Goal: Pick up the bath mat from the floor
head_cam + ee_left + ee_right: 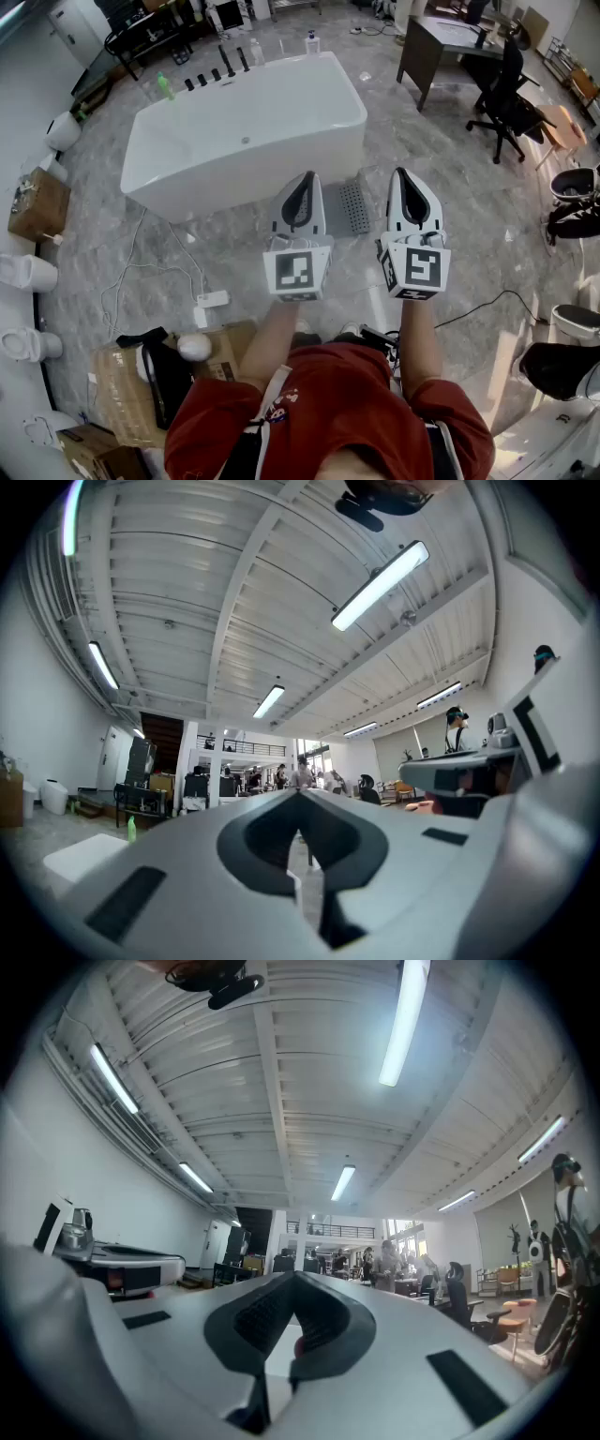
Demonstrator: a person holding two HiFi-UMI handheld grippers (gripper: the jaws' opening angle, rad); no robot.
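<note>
The bath mat, a small grey mat with rows of holes, lies flat on the marble floor by the right end of the bathtub. In the head view it shows between my two grippers, its edges partly hidden by them. My left gripper and right gripper are held side by side well above the floor, both shut and empty. The left gripper view has its jaws closed tip to tip, aimed level across the hall. The right gripper looks the same way, and neither gripper view shows the mat.
A white bathtub stands just beyond the mat. A desk and black office chair are at the back right. Cardboard boxes and a power strip with cable lie at my left. Toilets line the left wall.
</note>
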